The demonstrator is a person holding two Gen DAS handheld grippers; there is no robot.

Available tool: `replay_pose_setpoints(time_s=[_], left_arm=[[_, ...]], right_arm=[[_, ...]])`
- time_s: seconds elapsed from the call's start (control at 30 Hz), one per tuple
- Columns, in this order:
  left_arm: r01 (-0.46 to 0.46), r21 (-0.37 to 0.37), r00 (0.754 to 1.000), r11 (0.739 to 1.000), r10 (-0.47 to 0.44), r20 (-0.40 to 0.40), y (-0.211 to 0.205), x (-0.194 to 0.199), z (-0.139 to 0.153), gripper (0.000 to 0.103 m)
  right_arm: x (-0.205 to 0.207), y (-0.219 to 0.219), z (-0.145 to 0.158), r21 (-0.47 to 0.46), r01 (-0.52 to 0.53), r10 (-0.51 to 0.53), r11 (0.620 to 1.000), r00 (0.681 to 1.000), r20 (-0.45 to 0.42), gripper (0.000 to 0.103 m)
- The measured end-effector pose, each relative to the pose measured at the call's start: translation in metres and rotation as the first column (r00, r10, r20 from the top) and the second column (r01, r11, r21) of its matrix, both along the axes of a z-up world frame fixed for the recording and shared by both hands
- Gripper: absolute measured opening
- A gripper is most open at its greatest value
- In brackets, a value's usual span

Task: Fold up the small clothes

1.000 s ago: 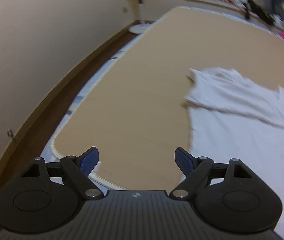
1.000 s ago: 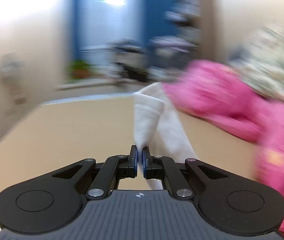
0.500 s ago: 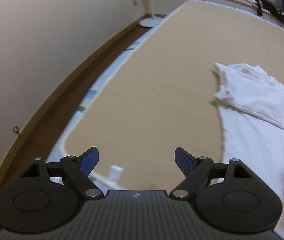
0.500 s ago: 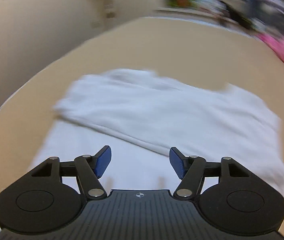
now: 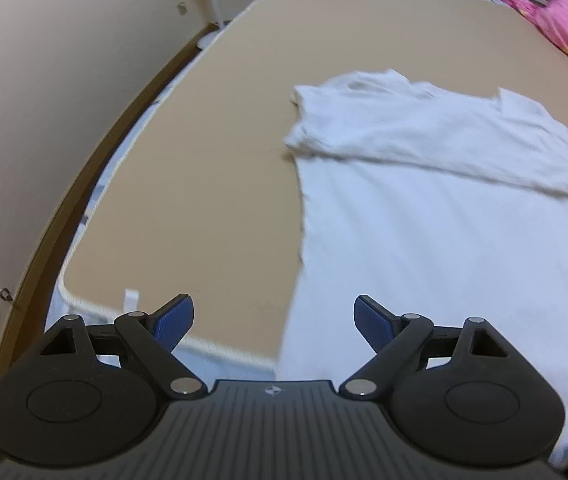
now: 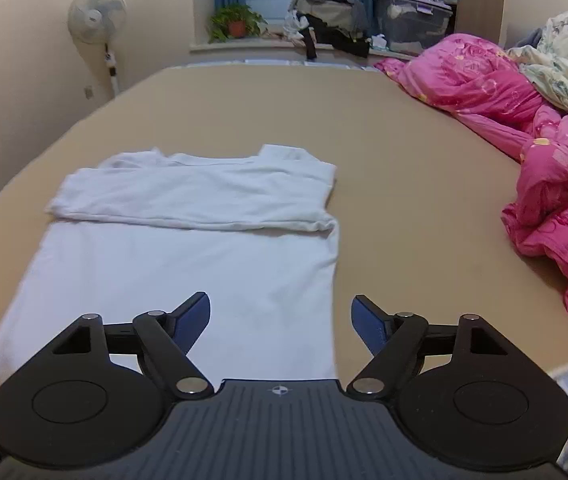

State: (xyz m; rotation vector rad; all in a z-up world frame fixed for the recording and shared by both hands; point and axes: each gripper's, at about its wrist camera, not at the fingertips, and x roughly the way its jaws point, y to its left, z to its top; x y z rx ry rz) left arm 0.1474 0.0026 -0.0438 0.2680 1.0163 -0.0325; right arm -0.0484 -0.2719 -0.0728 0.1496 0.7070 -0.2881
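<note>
Both claws hang spread and empty, the right gripper [image 6: 279, 320] freshly opened, the left gripper [image 5: 273, 320] beside it, over a soft white T-shirt [image 6: 203, 248] lying flat, top folded down, at the tan mattress's [image 6: 404, 184] near edge.

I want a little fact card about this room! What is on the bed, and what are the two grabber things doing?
Surface: tan bed cover
Clothing: white T-shirt, lying flat, its top part folded down over the body
Left gripper: open, nothing between its fingers, near the shirt's left edge
Right gripper: fingers have just been opening, nothing between them, above the shirt's lower right part
Beside the shirt: pink quilt
At the back: fan, potted plant
</note>
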Motion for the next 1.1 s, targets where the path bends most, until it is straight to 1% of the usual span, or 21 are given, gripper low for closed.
replay_pose_setpoints(time_s=[0.13, 0.3, 0.43, 0.57, 0.7, 1.1], left_arm=[[0.01, 0.003, 1.0, 1.0, -0.01, -0.002, 0.002, -0.037, 0.005, 0.091], [0.019, -0.001, 1.0, 1.0, -0.019, 0.024, 0.008, -0.069, 0.017, 0.091], [0.031, -0.005, 0.998, 0.999, -0.031, 0.051, 0.01, -0.087, 0.027, 0.091], [0.044, -0.025, 0.998, 0.999, -0.043, 0.051, 0.012, -0.098, 0.033, 0.092], [0.057, -0.023, 0.996, 0.998, -0.055, 0.064, 0.012, -0.108, 0.035, 0.092], [0.056, -0.028, 0.996, 0.998, -0.054, 0.073, 0.015, -0.115, 0.032, 0.092]], right_arm=[[-0.021, 0.009, 0.006, 0.024, -0.009, 0.009, 1.0, 1.0, -0.001, 0.082], [-0.05, 0.023, 0.013, -0.014, -0.017, 0.017, 1.0, 1.0, 0.006, 0.083], [-0.066, 0.029, 0.018, -0.029, -0.021, 0.021, 0.999, 0.999, 0.026, 0.083], [-0.076, 0.034, 0.022, -0.026, -0.017, 0.018, 1.0, 0.999, 0.039, 0.084], [-0.081, 0.04, 0.025, -0.023, -0.022, 0.023, 1.0, 0.998, 0.05, 0.085], [-0.082, 0.045, 0.024, -0.02, -0.016, 0.017, 1.0, 0.999, 0.043, 0.086]])
